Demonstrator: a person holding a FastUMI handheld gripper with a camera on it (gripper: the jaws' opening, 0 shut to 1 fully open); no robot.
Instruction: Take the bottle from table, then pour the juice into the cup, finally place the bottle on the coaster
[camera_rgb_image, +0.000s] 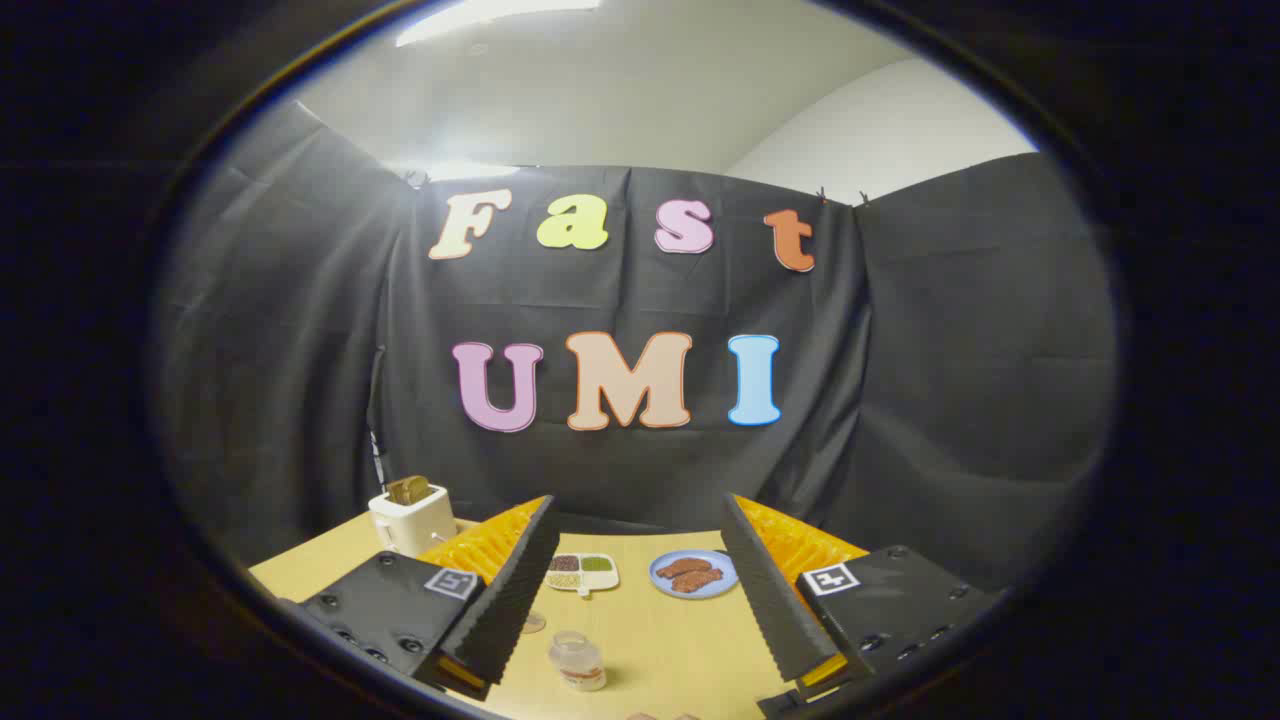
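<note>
while the black cloth wall rises behind everything, the pale wooden table spreads out below and ahead of the tongs, reaching back to the foot of that cloth

the gripper hangs above the table with its two fingers spread wide, nothing pinched between them; each finger has a dark ribbed pad on its inner face and an orange body behind it, and the black housings on either side each carry a small square marker

beyond the left finger, near the far left corner of the table, stands a cream toaster with a brown slice sticking up out of its slot

beyond the fingers and nearer the right one lies a blue plate with reddish-brown pieces on it, its right edge hidden behind the right finger

also beyond the fingers, close to the left one, sits a small white divided dish with separate portions of brown, green and pale contents

the bottle stands upright on the table between the fingers, below them and closer to the left one, a small clear container with a pale orange layer at the bottom; it is apart from both pads

just by the left finger's lower edge a small clear rounded thing peeks out, too hidden to tell what it is
</note>
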